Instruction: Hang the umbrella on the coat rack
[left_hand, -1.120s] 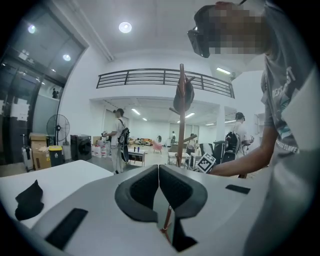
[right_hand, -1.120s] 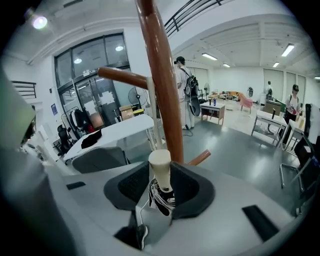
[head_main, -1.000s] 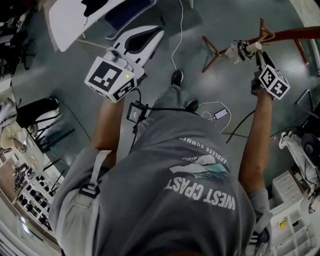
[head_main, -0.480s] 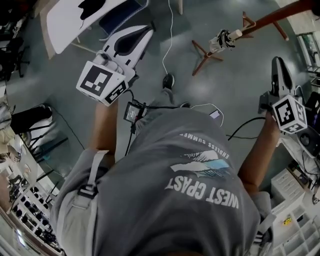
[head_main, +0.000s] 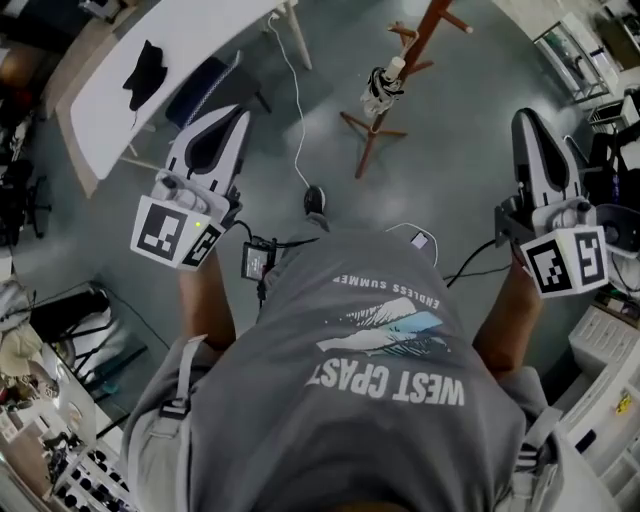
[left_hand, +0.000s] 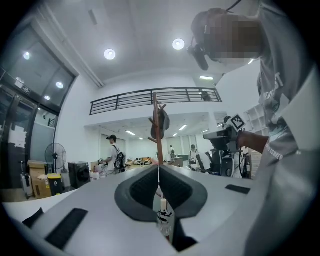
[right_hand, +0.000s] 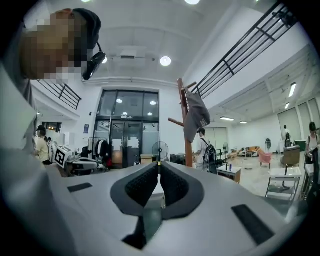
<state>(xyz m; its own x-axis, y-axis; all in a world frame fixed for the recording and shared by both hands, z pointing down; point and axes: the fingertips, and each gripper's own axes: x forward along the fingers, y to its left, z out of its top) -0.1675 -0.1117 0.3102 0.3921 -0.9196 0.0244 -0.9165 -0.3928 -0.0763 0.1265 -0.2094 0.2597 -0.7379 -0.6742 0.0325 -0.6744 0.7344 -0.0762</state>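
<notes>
Far left of the head view: long white tabletop (head_main: 110, 85) with a small black cloth-like item (head_main: 145, 65) lying on it; a thin white cable (head_main: 296, 110) runs down across the grey floor beside it. Left gripper (head_main: 227, 113), white-shelled with black pads and a square-marker cube at its rear, is held out over the floor, well apart from the rack. In its own view the left gripper (left_hand: 158, 169) has its jaws together, tips meeting, nothing clamped. Through the gap under the pads, the folded black-and-white umbrella with a pale handle (left_hand: 163, 216) shows far behind, low on the brown wooden coat rack (left_hand: 159, 145), with a grey cap (left_hand: 162, 120) on the upper pegs. Centre of the head view: the umbrella (head_main: 378, 92) hangs right against the coat rack (head_main: 422, 42), handle end uppermost and touching the pole, just above the spread legs; which peg carries it cannot be made out. Neither gripper touches it. Right: the matching right gripper (head_main: 530, 115) is raised beside the person's grey printed T-shirt (head_main: 390, 400), clear of the rack. In its own view the right gripper (right_hand: 159, 165) has jaws closing, all but together, nothing between them; the coat rack (right_hand: 188, 142) and cap (right_hand: 196, 117) stand off to its right.
</notes>
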